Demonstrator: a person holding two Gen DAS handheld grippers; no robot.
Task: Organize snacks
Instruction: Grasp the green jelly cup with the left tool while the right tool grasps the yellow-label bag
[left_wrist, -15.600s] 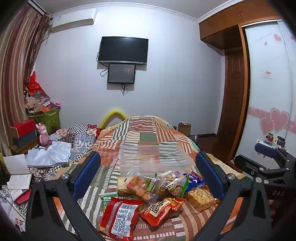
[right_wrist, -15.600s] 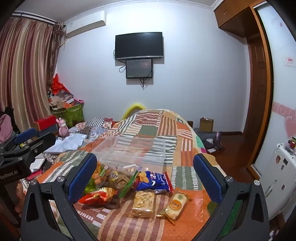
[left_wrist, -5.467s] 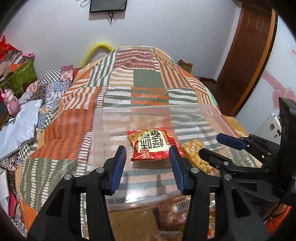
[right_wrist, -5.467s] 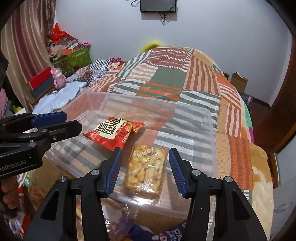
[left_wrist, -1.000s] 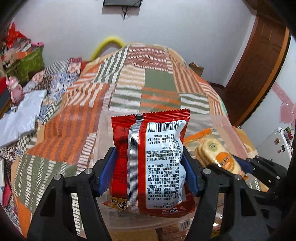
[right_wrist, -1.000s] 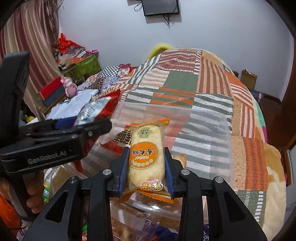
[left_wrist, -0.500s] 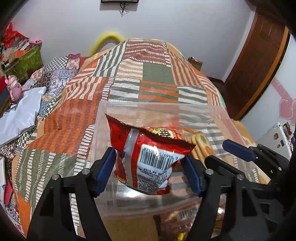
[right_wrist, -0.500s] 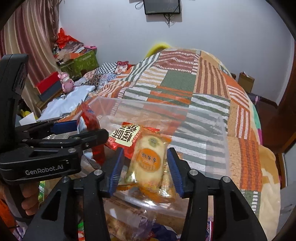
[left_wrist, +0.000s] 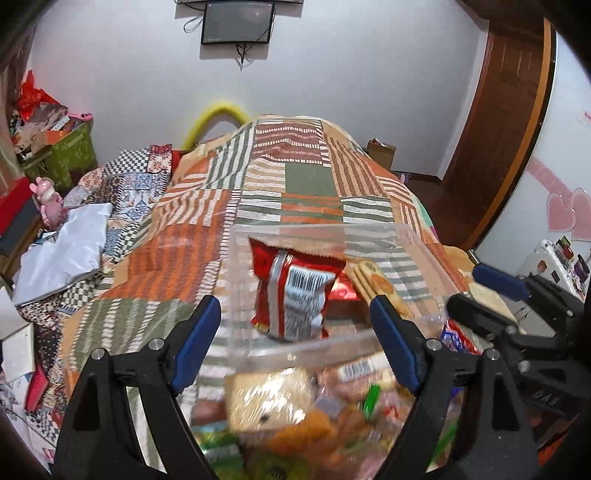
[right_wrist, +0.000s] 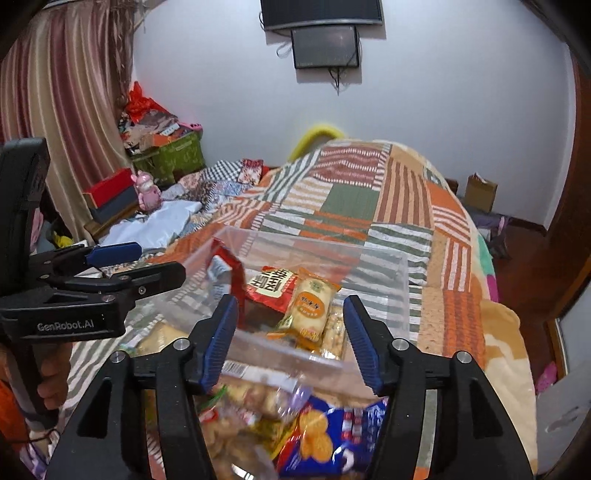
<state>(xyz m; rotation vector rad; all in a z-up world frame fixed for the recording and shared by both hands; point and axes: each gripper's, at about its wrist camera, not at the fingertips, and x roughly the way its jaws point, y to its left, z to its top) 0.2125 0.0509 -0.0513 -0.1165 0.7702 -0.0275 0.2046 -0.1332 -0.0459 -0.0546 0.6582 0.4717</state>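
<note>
A clear rectangular plastic bin (left_wrist: 332, 236) sits on a bed covered by an orange, green and cream patchwork quilt (left_wrist: 303, 177). Inside it, a red foil snack bag with a white barcode panel (left_wrist: 291, 291) stands tilted on its lower edge near the bin's left wall. At about three o'clock from it lies a pale rice-cracker pack with an orange round label (right_wrist: 310, 306), resting partly on a flat red packet with large printed characters (right_wrist: 273, 284) and on a clear bag of puffed yellow snacks (right_wrist: 334, 328). All four are within the bin's walls.

The left gripper (left_wrist: 295, 347) hangs just outside the bin's near rim, its blue-padded jaws spread wide and released; they have just been opening, and the red foil bag shows between them in the picture but beyond them, untouched. The right gripper (right_wrist: 290, 339) is likewise let go, its jaws having just been opening, with the rice-cracker pack lying free in the bin beyond the pads.

At six o'clock from the bin, on the quilt in front of the near wall, a blurred heap of unsorted snacks (left_wrist: 295, 406) remains, including a blue biscuit bag with round orange crackers printed on it (right_wrist: 328, 439). A hand (right_wrist: 55, 373) grips the left gripper's handle at the right wrist view's nine o'clock.
</note>
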